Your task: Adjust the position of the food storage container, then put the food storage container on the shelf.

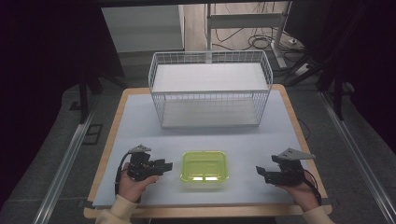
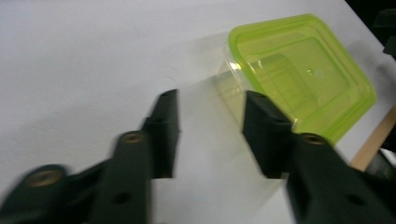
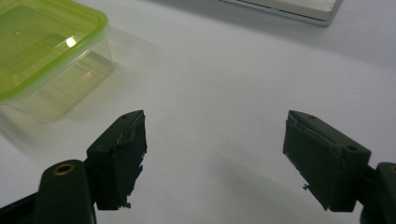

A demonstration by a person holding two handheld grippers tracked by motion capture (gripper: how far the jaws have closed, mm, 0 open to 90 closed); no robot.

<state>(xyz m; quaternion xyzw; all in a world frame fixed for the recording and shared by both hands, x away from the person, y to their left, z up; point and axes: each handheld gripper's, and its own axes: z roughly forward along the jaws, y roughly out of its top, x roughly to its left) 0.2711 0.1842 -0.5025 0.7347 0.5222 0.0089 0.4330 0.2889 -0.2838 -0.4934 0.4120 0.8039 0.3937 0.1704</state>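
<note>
Table (image 1: 140, 121): white sheet over a wooden top, light wood edge showing on all sides.

White wire basket (image 1: 210, 88) sits at the far middle of the table, long side toward the person, with a flat white panel on top and another on its floor. It stands well apart from everything else.

Food container (image 1: 204, 169): clear plastic tub with a lime-green lid, lid on, sitting upright at the near middle of the table, between the two grippers. In the left gripper view (image 2: 303, 74) it lies ahead and right of the jaws, with nothing touching it. In the right gripper view (image 3: 42, 51) it sits at upper left, off to the side of the jaws.

Left gripper (image 1: 159, 167): in the person's left hand, just left of the container, pointing at it. Jaws part open with bare table between them, nothing gripped; close to the container wall but apart from it.

Right gripper (image 1: 262, 173): in the right hand, near the container's right side with a clear gap. Jaws spread wide (image 3: 215, 158), nothing between them.
</note>
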